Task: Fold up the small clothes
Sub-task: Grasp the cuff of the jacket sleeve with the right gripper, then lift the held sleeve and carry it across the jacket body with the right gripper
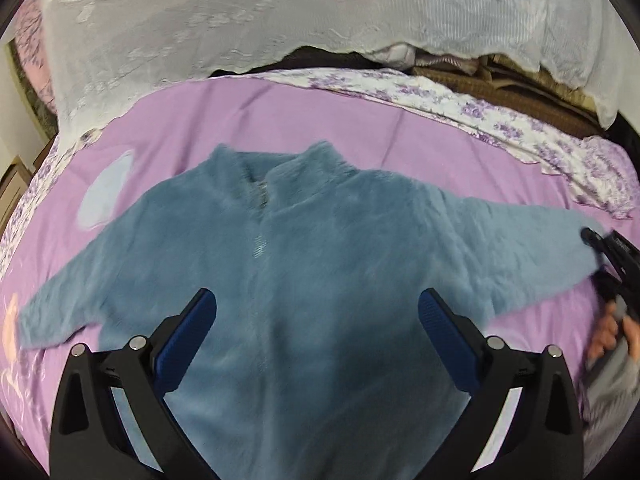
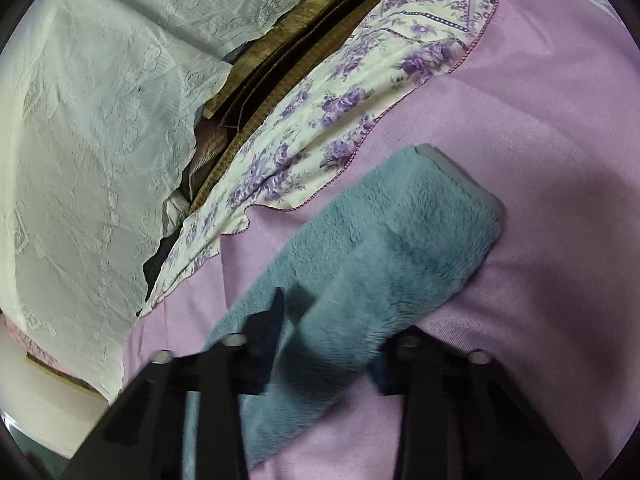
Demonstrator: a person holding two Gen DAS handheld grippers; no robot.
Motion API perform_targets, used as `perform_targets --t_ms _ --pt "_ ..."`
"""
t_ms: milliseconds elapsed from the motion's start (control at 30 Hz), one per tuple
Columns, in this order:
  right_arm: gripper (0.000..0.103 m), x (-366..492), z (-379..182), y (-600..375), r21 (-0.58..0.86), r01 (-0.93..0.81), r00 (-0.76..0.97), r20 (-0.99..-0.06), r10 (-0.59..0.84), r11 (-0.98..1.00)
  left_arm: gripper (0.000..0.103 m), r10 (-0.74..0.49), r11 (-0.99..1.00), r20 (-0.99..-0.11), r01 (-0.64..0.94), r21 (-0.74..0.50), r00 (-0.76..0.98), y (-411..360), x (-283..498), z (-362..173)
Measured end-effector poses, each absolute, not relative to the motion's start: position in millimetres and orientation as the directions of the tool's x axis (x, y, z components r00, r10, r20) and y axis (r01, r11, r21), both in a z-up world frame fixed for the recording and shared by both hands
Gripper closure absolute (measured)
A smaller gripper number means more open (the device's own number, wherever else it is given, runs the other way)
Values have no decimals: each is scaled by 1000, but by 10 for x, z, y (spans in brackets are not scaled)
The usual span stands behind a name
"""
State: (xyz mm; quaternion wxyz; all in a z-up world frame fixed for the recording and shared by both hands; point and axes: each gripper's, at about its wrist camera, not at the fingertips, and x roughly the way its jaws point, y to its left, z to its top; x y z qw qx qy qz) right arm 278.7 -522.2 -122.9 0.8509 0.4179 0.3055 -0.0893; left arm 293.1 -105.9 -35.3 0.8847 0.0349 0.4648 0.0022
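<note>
We are in a home bedroom: a bed under a lilac sheet (image 1: 200, 128) with a floral border (image 2: 320, 120), and white lace covers (image 1: 240, 12) draped over stacked bedding.

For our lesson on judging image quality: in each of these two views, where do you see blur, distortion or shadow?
Left wrist view: fisheye bends the pink sheet into a dome; the blue fleece jacket is smeared, the right gripper blurred at the edge. Right wrist view: the lace cloth is sharp, the gripper's fingers blurred, dark on the sleeve.
</note>
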Motion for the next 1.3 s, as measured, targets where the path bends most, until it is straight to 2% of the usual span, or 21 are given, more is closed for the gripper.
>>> perform_targets --t_ms 67,267,400,567,667,833,1100,1300 --pt "85 2765 -1252 -5281 684 400 803 -583 127 610 4 29 997 -847 47 63 531 -1222 3106 -537" --pt "89 2699 -1084 -5238 671 352 834 -541 106 652 4 -1 999 -901 45 21 434 -1449 3349 -1156" --pt "89 2654 -948 -5194 632 341 850 -523 58 696 4 -5 998 -888 55 23 459 -1474 3348 -1135" --pt "90 2657 -1069 -5234 626 383 823 -565 56 679 4 7 998 -881 56 38 473 -1508 3359 -1132" --pt "90 2609 -1009 -5214 648 361 840 -538 68 670 4 -12 998 -868 57 19 496 -1480 3326 -1076" --pt "91 2616 -740 -4976 627 282 864 -496 93 726 4 9 993 -861 96 67 508 -1571 3271 -1046" --pt "91 2695 -486 -4544 606 200 866 -477 150 770 4 -34 994 -867 104 21 497 -1493 3237 -993" --pt "92 2755 -367 -4299 598 169 864 -473 175 784 4 -90 996 -869 69 -64 487 -1195 3257 -822"
